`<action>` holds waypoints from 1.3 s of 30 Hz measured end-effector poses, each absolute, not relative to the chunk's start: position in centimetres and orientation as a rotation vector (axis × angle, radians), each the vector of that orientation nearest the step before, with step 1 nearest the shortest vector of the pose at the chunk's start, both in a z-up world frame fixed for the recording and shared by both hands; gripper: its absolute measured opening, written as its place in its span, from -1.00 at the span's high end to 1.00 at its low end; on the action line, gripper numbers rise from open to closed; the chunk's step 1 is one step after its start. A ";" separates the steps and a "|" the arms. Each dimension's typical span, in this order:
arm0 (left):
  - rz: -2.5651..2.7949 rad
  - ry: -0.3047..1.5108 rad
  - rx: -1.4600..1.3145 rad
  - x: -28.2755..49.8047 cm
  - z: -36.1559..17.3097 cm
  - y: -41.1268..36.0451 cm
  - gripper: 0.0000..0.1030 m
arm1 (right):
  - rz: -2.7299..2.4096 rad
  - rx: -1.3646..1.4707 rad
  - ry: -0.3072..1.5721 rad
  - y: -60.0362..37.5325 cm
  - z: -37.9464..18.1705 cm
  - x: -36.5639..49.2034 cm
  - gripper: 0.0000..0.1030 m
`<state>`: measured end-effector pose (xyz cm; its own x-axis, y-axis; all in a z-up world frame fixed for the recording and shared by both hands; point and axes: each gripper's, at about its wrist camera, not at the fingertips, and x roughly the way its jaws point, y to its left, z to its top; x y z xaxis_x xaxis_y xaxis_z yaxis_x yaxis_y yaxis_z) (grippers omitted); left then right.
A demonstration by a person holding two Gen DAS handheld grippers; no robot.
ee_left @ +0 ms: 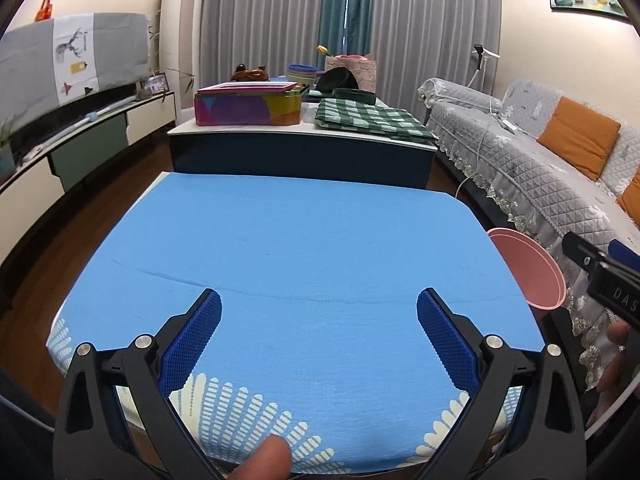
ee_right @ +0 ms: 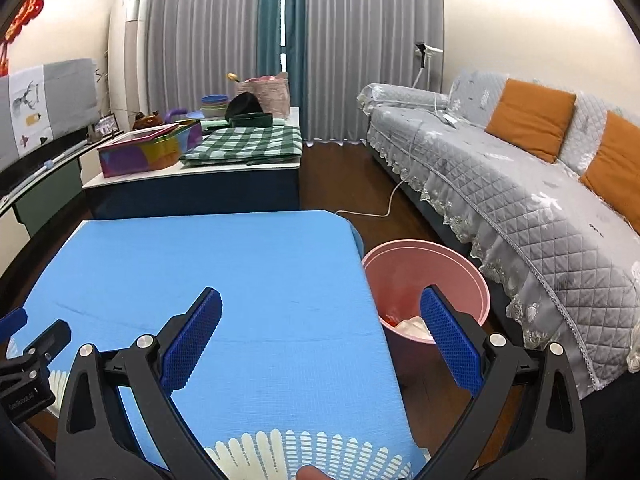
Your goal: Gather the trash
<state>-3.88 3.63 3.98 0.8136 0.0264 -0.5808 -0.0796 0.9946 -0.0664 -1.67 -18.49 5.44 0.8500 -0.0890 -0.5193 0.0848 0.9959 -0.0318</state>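
Observation:
A pink bin (ee_right: 432,272) stands on the floor by the right edge of the blue-clothed table (ee_right: 224,264); red and white trash (ee_right: 408,325) lies at its bottom. The left wrist view shows only part of the bin (ee_left: 528,272) past the table (ee_left: 304,248) edge. My left gripper (ee_left: 319,312) hovers open over the bare blue cloth, nothing between its fingers. My right gripper (ee_right: 321,314) is open too, straddling the table's right edge with one finger (ee_right: 450,340) over the bin. Each gripper shows at the edge of the other's view.
A low table (ee_left: 296,136) behind carries a colourful tin (ee_left: 248,106), a green checked cloth (ee_left: 368,120), bowls and a bag. A grey quilted sofa (ee_right: 520,184) with orange cushions runs along the right. A TV cabinet (ee_left: 80,136) lines the left wall. A white cable (ee_right: 384,208) lies on the floor.

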 end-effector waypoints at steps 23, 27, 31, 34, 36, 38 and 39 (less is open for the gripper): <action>0.019 0.623 -0.074 -3.7 3.7 2.6 -0.85 | -0.121 -0.012 0.544 -19.0 5.6 -1.8 -0.90; 0.017 0.626 -0.073 -3.6 3.7 2.5 -0.85 | -0.121 -0.015 0.543 -19.0 5.7 -1.8 -0.90; 0.015 0.624 -0.071 -3.8 3.8 2.5 -0.85 | -0.117 -0.015 0.544 -18.9 5.7 -1.8 -0.90; 0.015 0.622 -0.071 -3.8 3.9 2.5 -0.85 | -0.117 -0.015 0.544 -18.9 5.7 -1.7 -0.90; 0.016 0.621 -0.071 -3.6 3.9 2.4 -0.85 | -0.117 -0.016 0.544 -18.9 5.7 -1.7 -0.90; 0.016 0.621 -0.071 -3.6 3.9 2.4 -0.85 | -0.118 -0.018 0.544 -18.9 5.7 -1.7 -0.90; 0.016 0.621 -0.071 -3.6 3.9 2.4 -0.85 | -0.118 -0.018 0.544 -18.9 5.7 -1.7 -0.90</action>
<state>-3.58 2.41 3.86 0.8131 -0.0063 -0.5821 -0.0363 0.9974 -0.0615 -1.72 -18.85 5.70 0.8489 -0.1163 -0.5156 0.1068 0.9931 -0.0481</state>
